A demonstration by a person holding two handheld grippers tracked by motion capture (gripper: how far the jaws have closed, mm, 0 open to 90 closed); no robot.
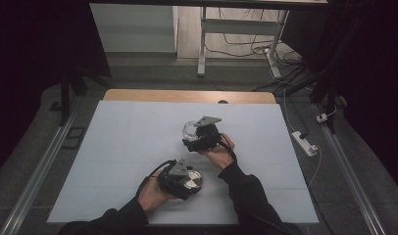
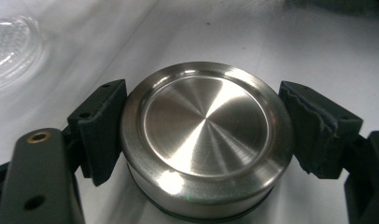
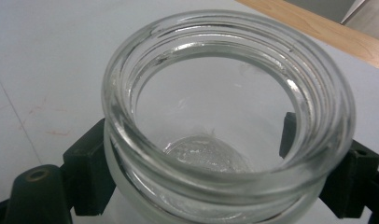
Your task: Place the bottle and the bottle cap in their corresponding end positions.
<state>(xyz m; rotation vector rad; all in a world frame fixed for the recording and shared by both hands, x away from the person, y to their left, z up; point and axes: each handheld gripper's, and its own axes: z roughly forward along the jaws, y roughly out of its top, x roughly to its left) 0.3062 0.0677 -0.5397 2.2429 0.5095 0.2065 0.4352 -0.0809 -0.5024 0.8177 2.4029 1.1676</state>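
A person leans in from the near side of the table [image 1: 138,127], which is covered by a pale sheet with a strip of bare wood showing along its far edge. The left hand [image 1: 150,193] holds the left gripper [image 1: 187,180] close to the near edge, and its jaws are closed on a round steel lid [image 2: 204,140] — the left pad presses the lid's side, while the right pad sits just at its rim, so close that I cannot tell whether it quite touches. The lid's brushed top faces up and a dark ring shows under its lower edge. Farther in, near the middle of the sheet, the right hand [image 1: 219,152] holds the right gripper [image 1: 193,132], whose jaws clasp a clear glass jar [image 3: 225,116] from either side — upright, mouth open, threads visible round its neck, apparently empty. In the left gripper view the jar shows as a blurred glass shape [image 2: 12,51] off in the upper corner. The two grippers are apart, not touching. Beyond the table, a white metal frame [image 1: 204,44] stands on the floor among loose cables [image 1: 256,49], with a power strip [image 1: 305,143] lying to the right.
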